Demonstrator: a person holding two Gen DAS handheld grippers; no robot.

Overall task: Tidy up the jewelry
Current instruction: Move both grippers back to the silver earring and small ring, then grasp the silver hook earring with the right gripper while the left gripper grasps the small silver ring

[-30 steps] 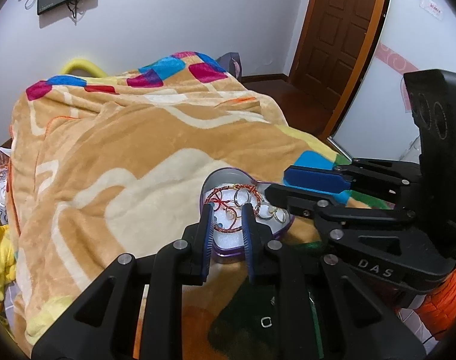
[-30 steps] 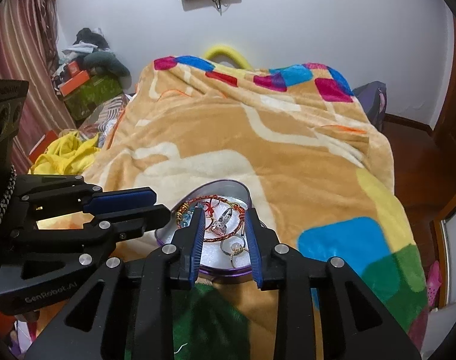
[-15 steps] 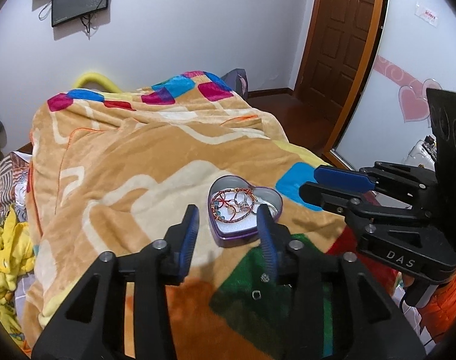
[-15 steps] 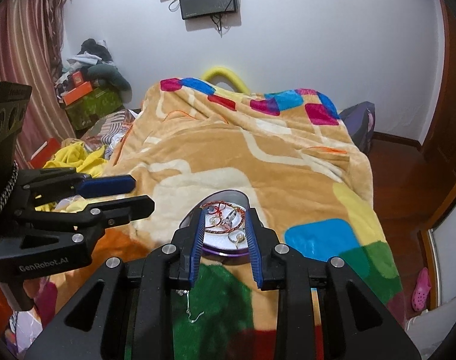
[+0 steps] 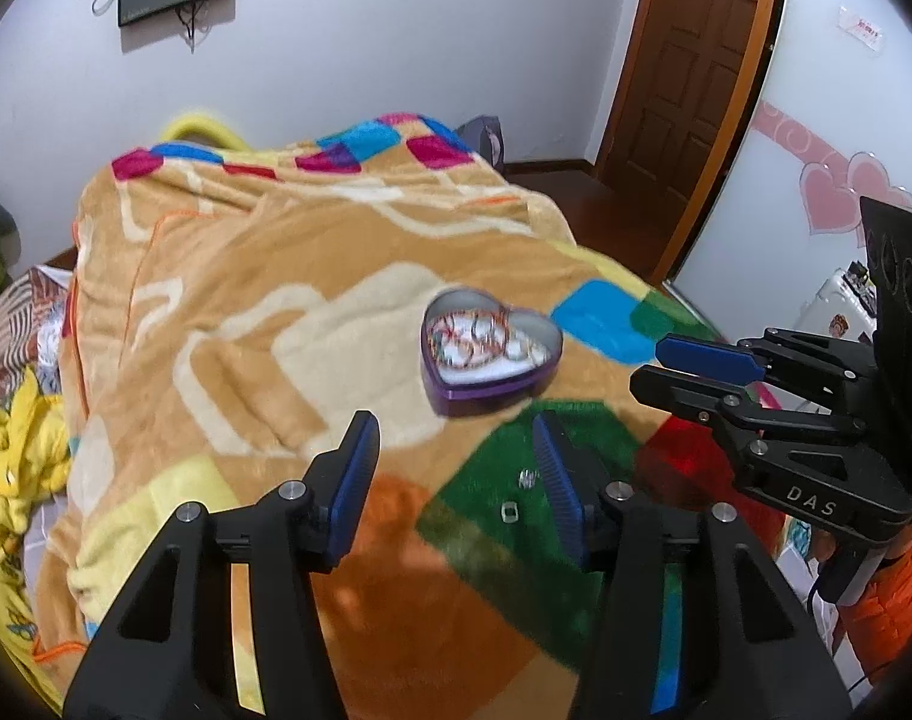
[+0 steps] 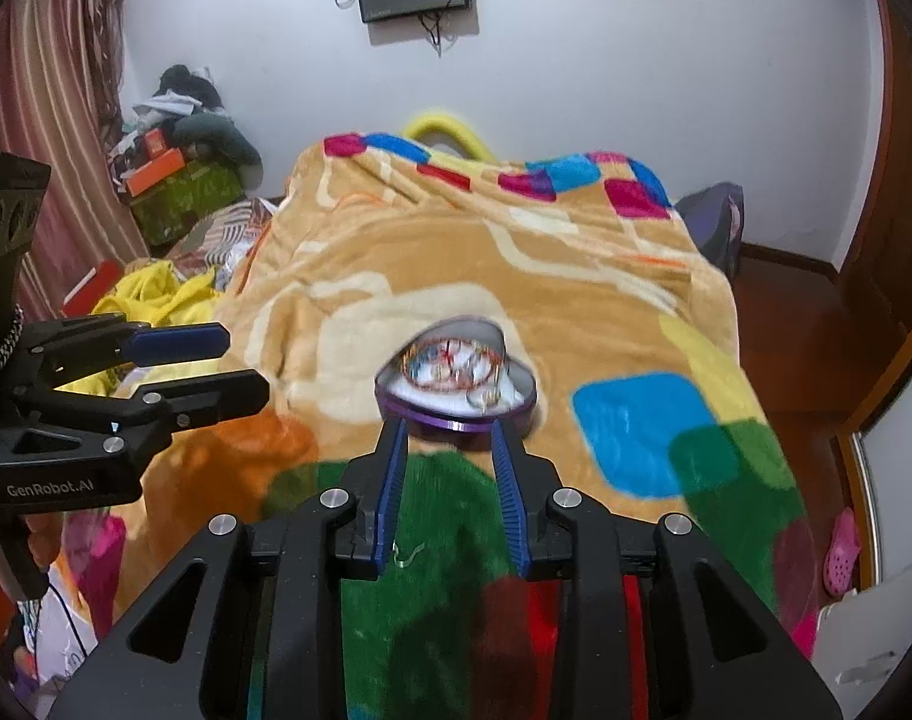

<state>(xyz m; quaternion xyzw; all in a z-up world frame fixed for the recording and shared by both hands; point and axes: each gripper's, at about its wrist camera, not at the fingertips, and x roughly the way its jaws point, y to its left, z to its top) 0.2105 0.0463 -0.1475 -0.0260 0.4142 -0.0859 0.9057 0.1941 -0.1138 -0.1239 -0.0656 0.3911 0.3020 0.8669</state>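
A purple heart-shaped tin (image 5: 491, 385) lies open on the bed blanket, holding red bangles and rings on a white lining. My left gripper (image 5: 453, 426) hovers just short of it; its jaws are opening and nothing is between them. Two small metal pieces (image 5: 525, 478) lie on the green patch by its right finger. In the right wrist view the tin (image 6: 456, 414) sits just beyond my right gripper (image 6: 447, 429), whose jaws stand a narrow gap apart and hold nothing. A thin bit of chain (image 6: 409, 553) lies on the green patch between its fingers.
The patterned orange blanket (image 5: 276, 276) covers the whole bed. Yellow cloth (image 6: 150, 294) and piled boxes (image 6: 174, 180) lie to the bed's left. A wooden door (image 5: 690, 60) and bare floor are on its right. Each gripper shows in the other's view: the right (image 5: 647, 367), the left (image 6: 243, 363).
Both grippers have drawn back from the tin, which now looks smaller and farther off. The left jaws have spread from almost shut to wide apart. The right jaws look the same.
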